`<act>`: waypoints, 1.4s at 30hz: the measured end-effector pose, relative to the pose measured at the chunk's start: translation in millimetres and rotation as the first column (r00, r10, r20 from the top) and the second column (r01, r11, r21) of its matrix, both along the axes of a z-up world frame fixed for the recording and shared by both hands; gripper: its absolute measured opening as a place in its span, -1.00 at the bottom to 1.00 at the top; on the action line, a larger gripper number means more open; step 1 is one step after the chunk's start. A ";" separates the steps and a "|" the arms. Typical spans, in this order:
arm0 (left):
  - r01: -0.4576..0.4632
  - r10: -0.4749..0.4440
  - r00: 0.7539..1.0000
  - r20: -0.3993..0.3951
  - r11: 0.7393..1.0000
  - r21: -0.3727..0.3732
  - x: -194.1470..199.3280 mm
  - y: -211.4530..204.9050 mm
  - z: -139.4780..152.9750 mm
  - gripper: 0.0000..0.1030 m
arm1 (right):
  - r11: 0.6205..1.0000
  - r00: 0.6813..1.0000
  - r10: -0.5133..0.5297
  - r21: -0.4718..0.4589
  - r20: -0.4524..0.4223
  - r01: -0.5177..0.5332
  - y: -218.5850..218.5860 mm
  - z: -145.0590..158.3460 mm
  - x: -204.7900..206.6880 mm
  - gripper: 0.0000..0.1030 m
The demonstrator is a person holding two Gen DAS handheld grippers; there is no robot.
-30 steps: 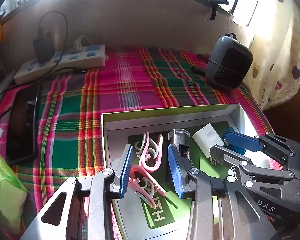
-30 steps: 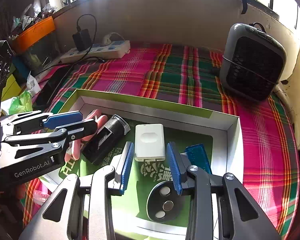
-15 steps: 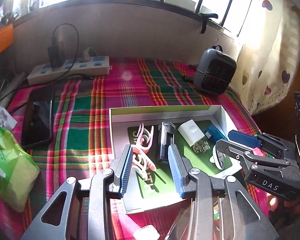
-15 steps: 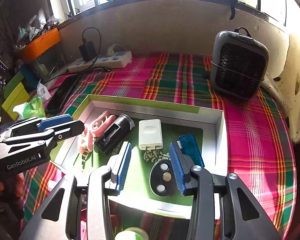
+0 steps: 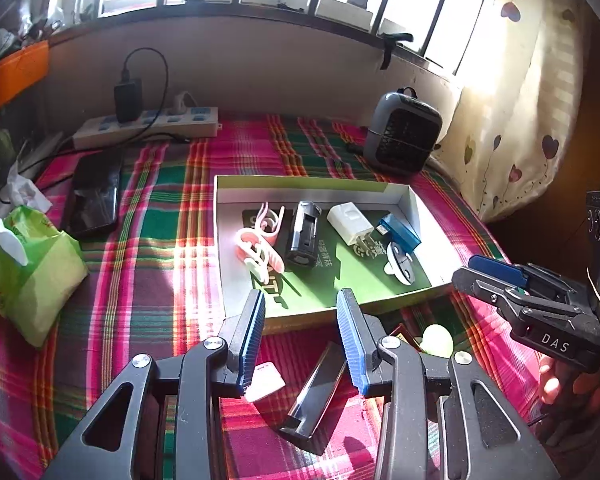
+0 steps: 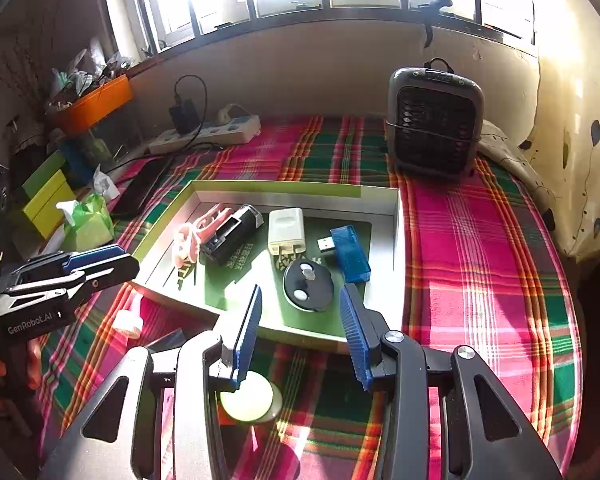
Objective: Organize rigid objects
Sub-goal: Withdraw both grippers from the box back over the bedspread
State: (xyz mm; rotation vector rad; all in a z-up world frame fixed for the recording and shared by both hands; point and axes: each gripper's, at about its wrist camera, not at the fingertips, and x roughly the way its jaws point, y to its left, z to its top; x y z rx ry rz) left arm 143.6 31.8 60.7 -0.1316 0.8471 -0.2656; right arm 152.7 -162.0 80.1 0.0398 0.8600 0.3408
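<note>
Sitting on the plaid cloth (image 5: 148, 264), the shallow box tray (image 5: 308, 182) holds five things in a loose row: pink clips (image 5: 260, 240) at the left end, a black cylinder-shaped gadget (image 5: 304, 236) just beside them, a white plug adapter (image 5: 350, 224) near the middle, a blue USB dongle (image 5: 400, 230) at the right, and a dark oval fob (image 6: 308, 286) with pale buttons in front of the adapter and dongle. Outside the tray, on the cloth near its front edge, lie a dark flat bar (image 5: 316, 396), a small white card (image 5: 266, 376) and a pale green round piece (image 6: 250, 398).

Above that front edge the left gripper (image 5: 302, 338) hangs with its blue-padded fingers spread wide and nothing between them. The right gripper (image 6: 300, 334) is spread just as wide and holds nothing either; the round piece lies on the cloth under its left finger.

Farther back stand a grey fan heater (image 6: 434, 120) at the right, a white power strip (image 5: 148, 124) with a black charger plugged in by the wall, and a dark phone (image 5: 94, 200) and a green tissue pack (image 5: 32, 272) to the left.
</note>
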 end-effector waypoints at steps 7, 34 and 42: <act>0.019 -0.019 1.000 -0.011 0.999 -0.035 -22.4 -7.3 -5.5 -0.30 | 0.999 0.999 0.006 0.036 -0.036 -0.005 -9.0 -12.2 -23.2 -0.04; 0.017 -0.021 0.998 -0.062 0.998 -0.062 -41.5 -15.1 -20.5 -0.29 | 0.993 0.994 0.076 0.091 -0.083 -0.068 8.8 -36.7 -29.2 -0.03; 0.019 -0.024 0.997 -0.067 0.998 -0.063 -41.5 -17.7 -21.4 -0.29 | 0.993 0.993 0.078 0.096 -0.092 -0.069 5.9 -40.0 -29.2 -0.03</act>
